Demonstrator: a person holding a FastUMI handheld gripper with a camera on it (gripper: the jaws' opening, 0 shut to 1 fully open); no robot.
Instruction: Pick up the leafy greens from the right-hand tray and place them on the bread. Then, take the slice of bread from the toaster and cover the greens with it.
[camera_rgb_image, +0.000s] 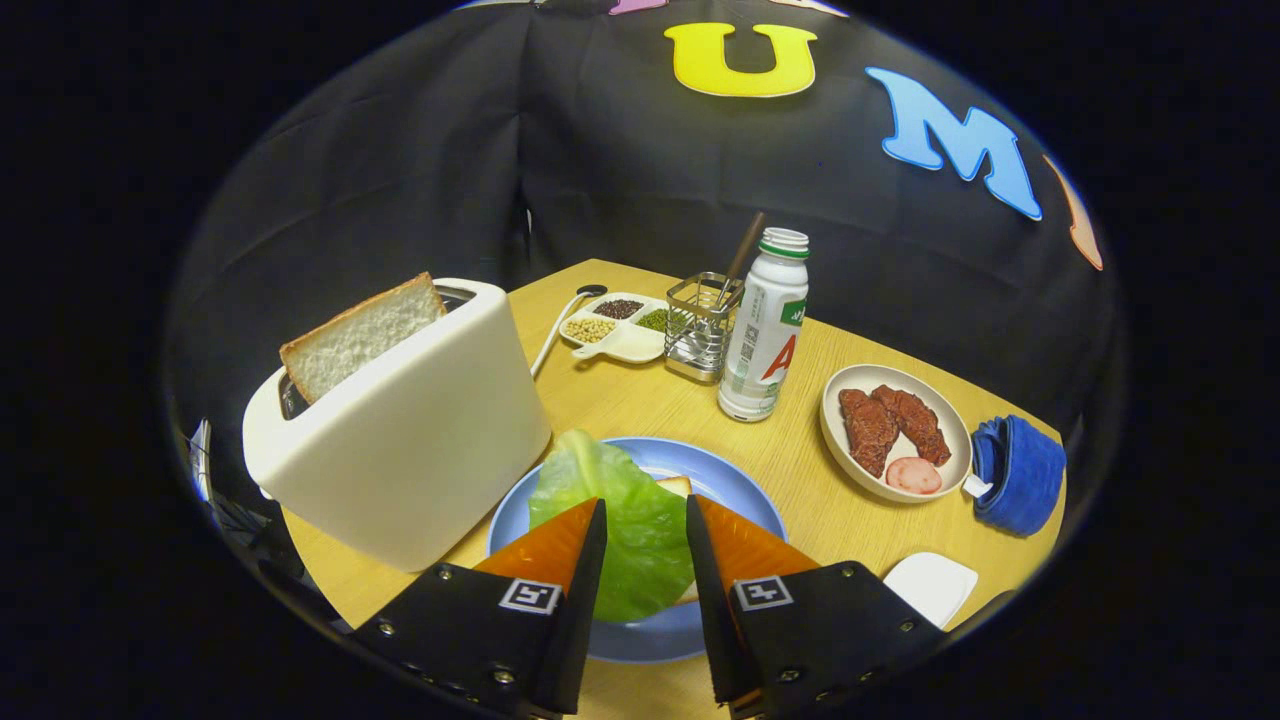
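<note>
Greens lie between the spread fingers of the claw, draped over bread on the blue plate. Toast stands in the toaster off to the claw's left — light, stiff, crumbly, probably best pinched by its upper edge.

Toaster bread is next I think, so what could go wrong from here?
1. The greens lie between the fingers of the open gripper; pulling back could drag the leaf off the bread on the blue plate.
2. The slice sits tilted in the toaster; a skewed grip may jam it or tip the toaster.
3. The bottle stands close and could be knocked.
</note>
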